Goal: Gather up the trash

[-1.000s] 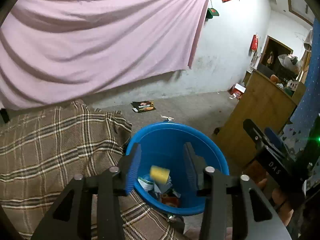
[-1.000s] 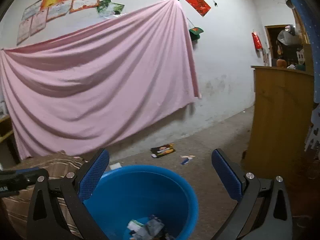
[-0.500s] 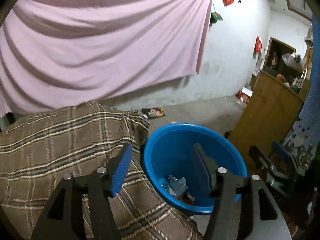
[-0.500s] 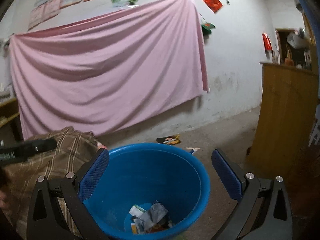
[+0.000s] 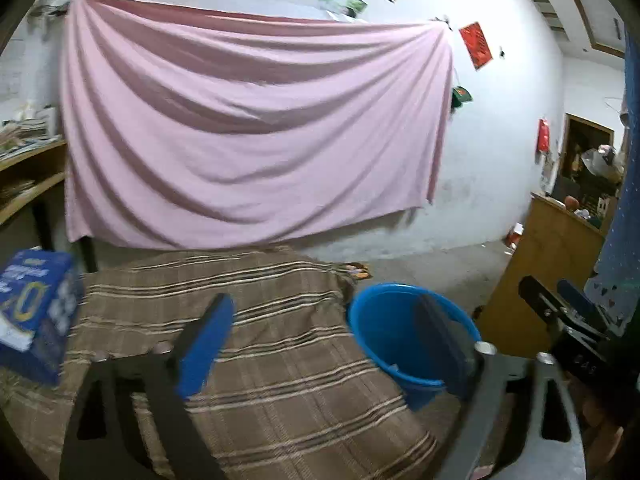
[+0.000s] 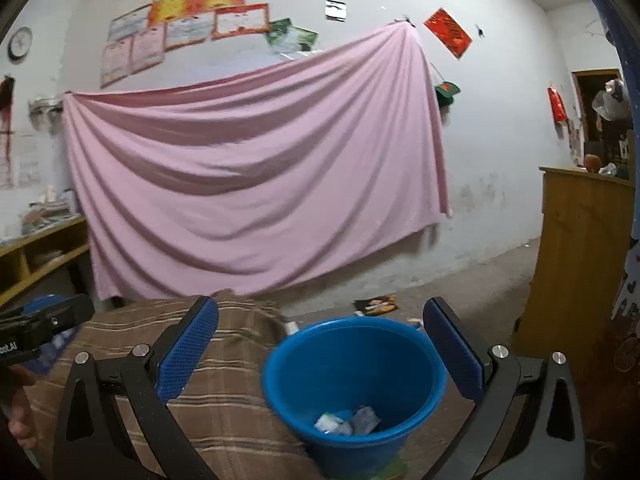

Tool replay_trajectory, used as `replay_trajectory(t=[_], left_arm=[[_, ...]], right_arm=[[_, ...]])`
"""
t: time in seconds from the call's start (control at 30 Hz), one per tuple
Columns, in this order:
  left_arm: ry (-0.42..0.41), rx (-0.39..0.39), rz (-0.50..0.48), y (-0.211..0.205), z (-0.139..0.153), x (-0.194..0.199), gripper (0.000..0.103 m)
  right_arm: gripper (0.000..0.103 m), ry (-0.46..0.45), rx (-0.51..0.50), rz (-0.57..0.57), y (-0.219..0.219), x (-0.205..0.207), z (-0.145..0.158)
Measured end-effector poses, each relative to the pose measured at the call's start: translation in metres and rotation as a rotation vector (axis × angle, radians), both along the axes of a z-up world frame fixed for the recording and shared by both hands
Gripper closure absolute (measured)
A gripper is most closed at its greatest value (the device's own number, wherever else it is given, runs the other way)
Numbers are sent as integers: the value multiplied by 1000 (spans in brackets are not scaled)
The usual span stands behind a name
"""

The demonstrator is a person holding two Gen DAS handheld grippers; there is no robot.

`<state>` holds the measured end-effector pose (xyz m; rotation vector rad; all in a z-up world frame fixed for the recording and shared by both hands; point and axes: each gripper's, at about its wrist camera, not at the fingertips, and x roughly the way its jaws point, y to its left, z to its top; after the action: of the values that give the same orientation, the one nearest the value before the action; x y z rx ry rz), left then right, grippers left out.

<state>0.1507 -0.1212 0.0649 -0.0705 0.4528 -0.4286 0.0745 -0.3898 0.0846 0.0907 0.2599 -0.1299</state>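
Trash (image 6: pixel 347 421) lies in bucket (image 6: pixel 280 376) below released, empty right hand-held gripper (image 6: pixel 320 364).

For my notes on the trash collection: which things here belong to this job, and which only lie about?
Job: blue bucket; crumpled trash inside it; wrapper on the floor; left gripper, open and empty.

Lying about: blue box; plaid blanket; pink sheet; wooden cabinet.

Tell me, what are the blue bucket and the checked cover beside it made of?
Bucket: likely plastic, with smooth, glossy, evenly coloured walls and a thin moulded rim. Cover: woven cloth, seemingly a blanket; matte brown plaid that drapes and wrinkles over whatever lies under it.
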Motion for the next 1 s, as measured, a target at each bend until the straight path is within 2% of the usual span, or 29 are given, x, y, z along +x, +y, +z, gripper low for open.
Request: replay_trajectory(t=[0.17, 0.5, 1.0], left_arm=[[-29, -13, 73, 39, -1, -34, 4], [-63, -2, 151, 86, -12, -92, 3], [-85, -12, 191, 107, -48, -134, 3]], right_arm=[[0, -31, -10, 14, 30, -24, 1], [0, -73, -31, 74, 75, -63, -15], [0, -100, -92, 78, 103, -96, -39]])
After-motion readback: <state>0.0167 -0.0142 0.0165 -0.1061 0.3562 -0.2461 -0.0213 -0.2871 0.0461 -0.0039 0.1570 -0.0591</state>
